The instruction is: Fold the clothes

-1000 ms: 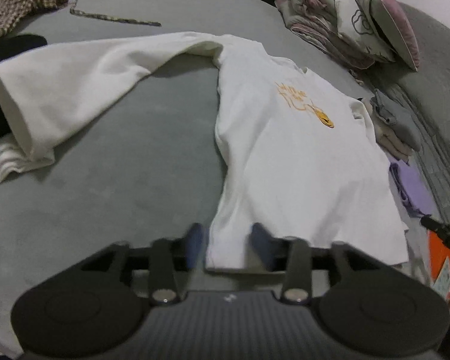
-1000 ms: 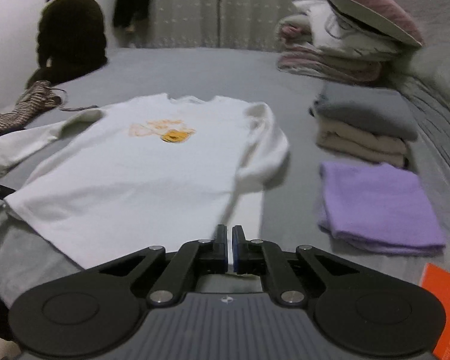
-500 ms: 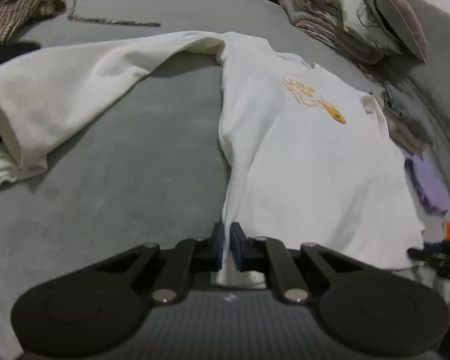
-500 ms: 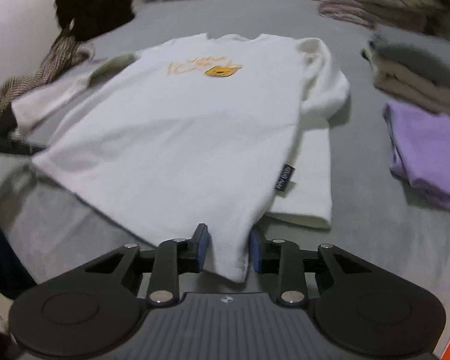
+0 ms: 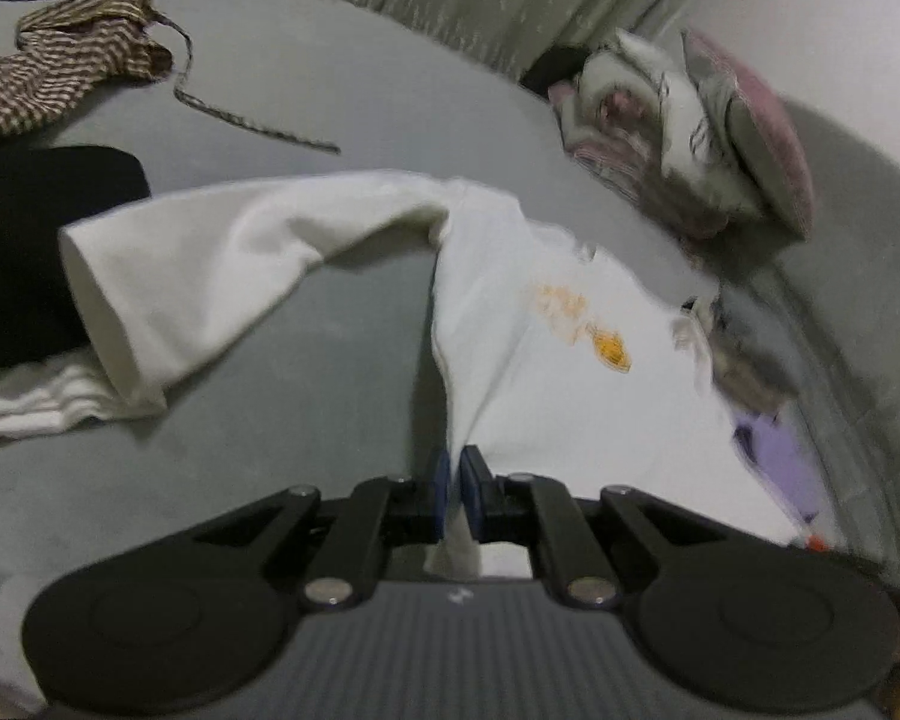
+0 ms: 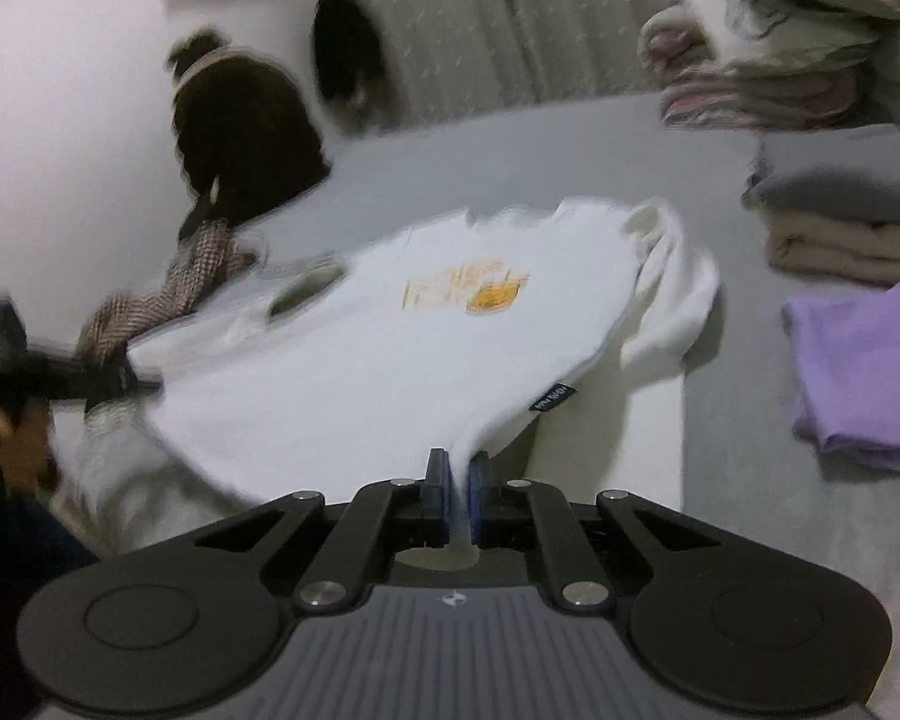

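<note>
With the left gripper and right gripper each clamped on a bottom corner of the white shirt spread on the grey bed, lifting both corners evenly should keep the fold straight.

My left gripper is clamped on the hem corner of the white shirt — fabric pulled up off the grey bed. Long sleeve spread leftward — checked garment beyond it.
</note>
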The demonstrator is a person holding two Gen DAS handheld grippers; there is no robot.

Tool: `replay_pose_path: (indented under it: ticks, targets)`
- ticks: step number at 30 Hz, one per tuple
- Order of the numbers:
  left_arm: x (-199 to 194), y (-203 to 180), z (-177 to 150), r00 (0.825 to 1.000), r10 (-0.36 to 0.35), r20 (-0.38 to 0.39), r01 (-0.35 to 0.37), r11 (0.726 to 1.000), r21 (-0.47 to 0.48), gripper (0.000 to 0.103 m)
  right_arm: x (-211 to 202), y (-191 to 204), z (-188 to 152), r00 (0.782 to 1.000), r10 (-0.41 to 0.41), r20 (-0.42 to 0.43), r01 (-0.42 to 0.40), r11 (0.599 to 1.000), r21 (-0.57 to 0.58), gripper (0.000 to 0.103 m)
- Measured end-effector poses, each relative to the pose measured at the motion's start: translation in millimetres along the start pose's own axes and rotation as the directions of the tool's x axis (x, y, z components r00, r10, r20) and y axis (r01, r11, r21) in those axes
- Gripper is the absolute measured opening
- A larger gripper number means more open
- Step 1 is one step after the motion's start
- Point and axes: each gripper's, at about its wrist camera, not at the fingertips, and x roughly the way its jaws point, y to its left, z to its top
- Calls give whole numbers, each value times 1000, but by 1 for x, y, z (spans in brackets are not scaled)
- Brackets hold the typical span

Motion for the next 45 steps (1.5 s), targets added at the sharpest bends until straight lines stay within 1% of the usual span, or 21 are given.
replay_pose_path:
  ticks: [2, 5, 7, 9, 11, 13, 15, 17, 22, 23, 24, 25, 26, 27, 30, 31, 32, 36, 39, 42, 45]
  targets:
    - [4, 2, -1, 999, 32, -21, -32, 999, 12, 6, 13, 5, -3, 997, -34, -66, 31, 999, -40, 9]
    - [25, 1, -8, 988, 91, -122, -83, 995, 63, 8, 33, 4, -12, 980, -91, -178, 75, 993, -95, 10]
    - [32, 8, -7, 980, 108, -169, -104, 994, 32, 10, 32, 2, -11, 983, -74, -171, 59, 994, -91, 14]
    - [24, 17, 1, 984, 116, -134, -119, 993, -13, 12, 29, -1, -9, 987, -55, -151, 43, 996, -82, 31]
    - [14, 22, 8, 987, 142, -72, -143, 990, -16, 18, 16, -11, -5, 993, -87, -78, 85, 996, -23, 39]
    - [12, 23, 11, 988, 150, -50, -150, 989, -6, 24, 10, -26, -3, 985, -165, -47, 167, 985, 43, 41]
    - [13, 23, 10, 988, 147, -51, -147, 989, 5, 25, 13, -44, -6, 965, -251, -73, 258, 960, 109, 41]
    - [22, 18, 5, 988, 131, -84, -129, 991, 19, 25, 20, -59, -9, 949, -293, -113, 309, 937, 163, 41]
    - [35, -1, -5, 988, 116, -106, -105, 989, 105, 26, 30, -79, -7, 967, -235, -96, 253, 917, 309, 41]
    - [36, -4, -7, 987, 124, -99, -111, 986, 126, 27, 31, -81, -7, 972, -221, -86, 237, 914, 330, 41]
    - [37, -7, -8, 987, 132, -94, -118, 983, 141, 28, 33, -78, -5, 969, -231, -83, 246, 916, 317, 34]
    - [38, -8, -9, 986, 141, -90, -125, 980, 156, 28, 35, -74, -4, 965, -250, -83, 264, 919, 294, 25]
    - [38, -10, -11, 985, 149, -86, -133, 976, 170, 28, 36, -69, -3, 960, -269, -82, 281, 921, 270, 9]
    - [39, -11, -12, 984, 155, -85, -138, 974, 178, 28, 38, -65, -2, 954, -288, -80, 298, 922, 246, 9]
    - [40, -11, -15, 982, 163, -90, -143, 970, 196, 28, 13, -57, 8, 943, -328, 60, 302, 917, 260, 8]
    - [39, -10, -16, 982, 164, -90, -143, 969, 200, 28, 4, -55, 12, 934, -340, 110, 301, 915, 267, 8]
    - [39, -10, -16, 983, 162, -92, -140, 969, 205, 28, -10, -53, 15, 912, -374, 170, 322, 907, 271, 7]
    - [41, -11, -16, 982, 158, -102, -130, 963, 236, 28, -63, -61, 33, 762, -572, 304, 486, 815, 315, 7]
    - [48, -16, -18, 979, 169, -117, -133, 955, 267, 28, -96, -86, 52, 681, -638, 360, 506, 765, 399, 7]
    - [55, -20, -20, 975, 180, -130, -137, 948, 286, 28, -108, -113, 71, 630, -679, 377, 511, 728, 457, 7]
    - [57, -21, -20, 975, 183, -129, -139, 946, 294, 28, -98, -146, 81, 621, -715, 322, 530, 686, 498, 7]
